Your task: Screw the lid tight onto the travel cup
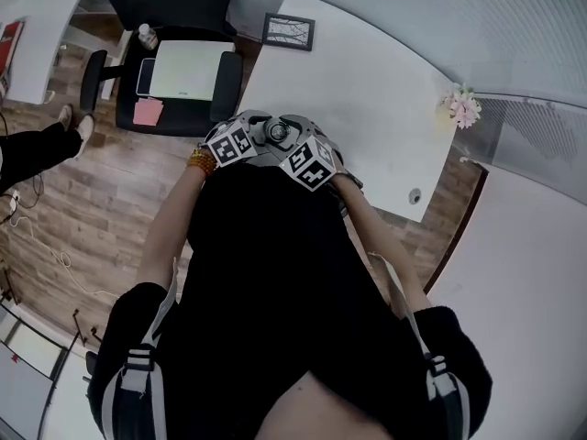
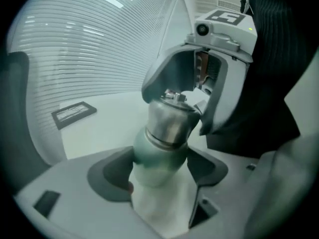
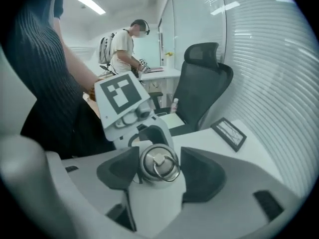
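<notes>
Now we hold a claw in each hand, close in front of our tummy, by the near edge of the white table (image 1: 367,90). The travel cup (image 2: 154,151) sits in the left gripper (image 2: 159,172). Its two dark pads (image 2: 112,176) press on the green body of the cup from both sides, so this claw is pinching the cup. The cup leans a bit, and its top points at the other claw. The shiny silver lid (image 2: 172,116) is on top of the cup, and it has a small ring (image 3: 167,169) on it. The right gripper (image 3: 160,177) reaches over the lid from the other side. Its jaws are spread, with the lid in between them and very close to both pads, but they do not seem to squeeze it. Seen from above, both claws meet at the cup, and their cubes with black and white squares sit side by side. Farther back on the table lies a dark picture frame (image 1: 289,31), and a pink flower (image 1: 463,106) stands near the far edge. A black chair (image 1: 174,71) stands beside the table on the wood floor (image 1: 83,209). Far behind us, another person (image 3: 122,49) with a backpack stands at a desk.
</notes>
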`<state>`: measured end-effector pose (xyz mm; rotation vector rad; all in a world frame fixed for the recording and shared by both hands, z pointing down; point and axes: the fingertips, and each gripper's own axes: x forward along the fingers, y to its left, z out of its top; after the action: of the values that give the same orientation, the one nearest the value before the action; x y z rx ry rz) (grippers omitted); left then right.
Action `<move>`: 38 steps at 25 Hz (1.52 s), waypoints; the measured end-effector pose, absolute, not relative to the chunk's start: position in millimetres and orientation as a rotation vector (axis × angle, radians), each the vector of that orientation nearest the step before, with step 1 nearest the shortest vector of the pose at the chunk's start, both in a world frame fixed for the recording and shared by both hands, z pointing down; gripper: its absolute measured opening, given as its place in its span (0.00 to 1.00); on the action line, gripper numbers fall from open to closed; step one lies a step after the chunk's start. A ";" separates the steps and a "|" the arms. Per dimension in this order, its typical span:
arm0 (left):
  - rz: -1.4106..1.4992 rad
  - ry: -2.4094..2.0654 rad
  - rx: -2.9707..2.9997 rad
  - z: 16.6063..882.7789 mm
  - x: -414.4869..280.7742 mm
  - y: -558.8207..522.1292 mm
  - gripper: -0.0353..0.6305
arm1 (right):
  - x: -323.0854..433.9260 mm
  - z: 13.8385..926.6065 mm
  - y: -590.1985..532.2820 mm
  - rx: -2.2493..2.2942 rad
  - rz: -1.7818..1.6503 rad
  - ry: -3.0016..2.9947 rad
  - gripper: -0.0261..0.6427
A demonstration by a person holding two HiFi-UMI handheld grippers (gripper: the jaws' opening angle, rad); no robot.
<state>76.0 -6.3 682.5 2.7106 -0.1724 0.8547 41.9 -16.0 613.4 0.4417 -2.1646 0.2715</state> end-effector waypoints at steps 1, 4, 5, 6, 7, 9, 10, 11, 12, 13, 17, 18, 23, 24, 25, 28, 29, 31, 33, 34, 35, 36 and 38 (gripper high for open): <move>0.847 -0.194 2.702 682.3 76.0 -5.9 0.57 | 41.9 614.7 -16.2 0.451 0.261 -2.159 0.43; 0.883 -0.157 2.692 682.4 75.1 -5.0 0.57 | 39.8 615.9 -15.2 0.373 0.218 -2.149 0.42; 0.909 -0.119 2.694 682.9 75.1 -5.0 0.57 | 38.7 616.5 -13.8 0.315 0.192 -2.145 0.42; 0.938 -0.070 2.700 683.6 75.3 -5.0 0.57 | 37.6 617.3 -11.8 0.245 0.156 -2.137 0.42; 0.972 -0.012 2.704 684.2 75.1 -4.6 0.57 | 36.3 618.3 -9.4 0.164 0.109 -2.124 0.42; 1.049 0.127 2.705 685.3 73.6 -2.9 0.57 | 33.7 621.7 -3.2 -0.018 -0.019 -2.075 0.41; 1.087 0.201 2.705 685.9 72.8 -2.3 0.57 | 33.0 623.6 -0.3 -0.109 -0.087 -2.040 0.41; 1.122 0.274 2.704 685.7 72.2 -1.8 0.57 | 32.8 625.1 2.0 -0.188 -0.144 -2.002 0.41; 1.153 0.341 2.700 684.7 71.8 -1.1 0.57 | 33.2 626.2 3.9 -0.252 -0.189 -1.968 0.41; 1.180 0.393 2.693 683.9 71.9 -0.4 0.57 | 34.1 626.9 5.5 -0.301 -0.225 -1.941 0.41; 1.181 0.396 2.673 685.6 74.4 -0.7 0.58 | 36.1 622.5 1.5 -0.280 -0.218 -1.966 0.45; 1.152 0.360 2.677 685.8 74.7 -0.5 0.58 | 34.2 617.0 -3.2 -0.203 -0.163 -2.023 0.49; 0.920 0.019 2.687 682.0 71.4 0.5 0.58 | 36.0 594.6 -26.5 0.340 0.260 -2.220 0.51; 0.865 -0.056 2.680 682.4 71.8 0.3 0.58 | 38.3 596.9 -24.5 0.400 0.318 -2.215 0.51; 0.819 -0.118 2.672 682.8 72.6 0.1 0.58 | 40.4 600.6 -21.3 0.439 0.358 -2.202 0.51; 0.774 -0.195 2.655 684.0 74.1 -0.7 0.58 | 45.0 613.1 -15.1 0.490 0.391 -2.144 0.47; 0.785 -0.190 2.653 684.3 74.5 -0.8 0.58 | 45.2 615.7 -14.1 0.486 0.391 -2.135 0.45; 0.826 -0.150 2.651 684.9 74.9 -0.3 0.58 | 43.4 617.9 -12.5 0.446 0.382 -2.133 0.42; 0.886 -0.074 2.651 685.3 74.2 1.1 0.59 | 40.4 618.4 -11.1 0.366 0.355 -2.132 0.42; 0.922 -0.020 2.650 685.4 73.9 2.5 0.59 | 39.1 618.5 -9.5 0.306 0.336 -2.128 0.42; 0.963 0.043 2.650 685.4 73.7 4.0 0.59 | 38.2 618.7 -7.3 0.233 0.307 -2.122 0.42; 1.009 0.113 2.649 685.8 73.6 5.3 0.59 | 37.6 619.0 -4.7 0.150 0.266 -2.113 0.42; 1.106 0.260 2.636 688.5 73.8 6.9 0.59 | 36.9 619.9 0.8 -0.035 0.138 -2.080 0.42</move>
<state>73.8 6.9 688.5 2.6361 0.2604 1.1061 36.9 0.8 619.9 -0.0348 -2.0804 0.1375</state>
